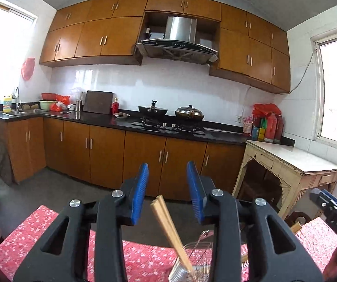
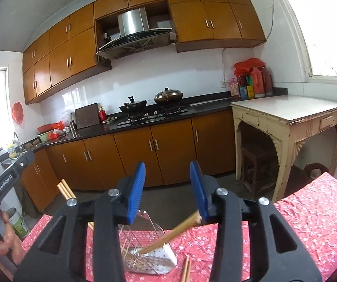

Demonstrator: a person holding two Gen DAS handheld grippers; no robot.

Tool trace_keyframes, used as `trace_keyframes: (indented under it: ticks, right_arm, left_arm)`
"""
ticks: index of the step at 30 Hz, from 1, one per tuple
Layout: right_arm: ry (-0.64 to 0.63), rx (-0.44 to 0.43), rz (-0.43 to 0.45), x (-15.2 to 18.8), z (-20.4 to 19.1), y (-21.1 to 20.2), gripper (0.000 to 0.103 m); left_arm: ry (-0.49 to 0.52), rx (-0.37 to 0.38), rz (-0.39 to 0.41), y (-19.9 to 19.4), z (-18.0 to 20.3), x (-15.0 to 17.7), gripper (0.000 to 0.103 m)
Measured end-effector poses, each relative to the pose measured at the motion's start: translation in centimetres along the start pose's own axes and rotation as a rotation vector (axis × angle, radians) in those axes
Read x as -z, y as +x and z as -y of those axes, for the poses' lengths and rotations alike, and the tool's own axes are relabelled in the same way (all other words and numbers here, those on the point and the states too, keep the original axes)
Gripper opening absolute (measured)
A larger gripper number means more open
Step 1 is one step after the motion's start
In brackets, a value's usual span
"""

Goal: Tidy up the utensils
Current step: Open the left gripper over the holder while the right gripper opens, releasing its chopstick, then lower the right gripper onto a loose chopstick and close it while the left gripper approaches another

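My left gripper (image 1: 167, 166) is open. A pair of wooden chopsticks (image 1: 162, 213) leans up between its blue pads without touching either, lower ends in a metal wire utensil holder (image 1: 187, 265) on the red floral tablecloth (image 1: 36, 232). My right gripper (image 2: 167, 164) is also open. Another pair of chopsticks (image 2: 180, 230) slants out of the same holder (image 2: 145, 251), its top end lying beside the right pad. The left gripper's chopsticks (image 2: 66, 191) show at the left. One more pair (image 2: 186, 270) lies on the cloth beside the holder.
The other gripper appears at each view's edge, the right gripper (image 1: 332, 213) and the left gripper (image 2: 6, 181), with a hand (image 2: 8, 242) below it. Beyond the table are brown kitchen cabinets (image 1: 107, 155), a stove with pots (image 1: 168, 117) and a cream side table (image 2: 285, 112).
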State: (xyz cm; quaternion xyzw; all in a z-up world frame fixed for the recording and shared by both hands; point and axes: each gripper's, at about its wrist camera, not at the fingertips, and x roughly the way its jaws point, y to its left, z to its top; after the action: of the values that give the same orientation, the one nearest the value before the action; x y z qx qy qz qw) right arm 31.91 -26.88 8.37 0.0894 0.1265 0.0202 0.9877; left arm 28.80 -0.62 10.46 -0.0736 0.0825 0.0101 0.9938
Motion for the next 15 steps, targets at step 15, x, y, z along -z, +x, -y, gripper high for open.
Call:
trace_keyframes:
  ticks: [15]
  right_arm:
    - [0.012,0.03,-0.248,12.8,2.7,-6.9,0.04]
  left_arm:
    - [0.033,-0.055,-0.176,-6.9,-4.0,8.2,0.049]
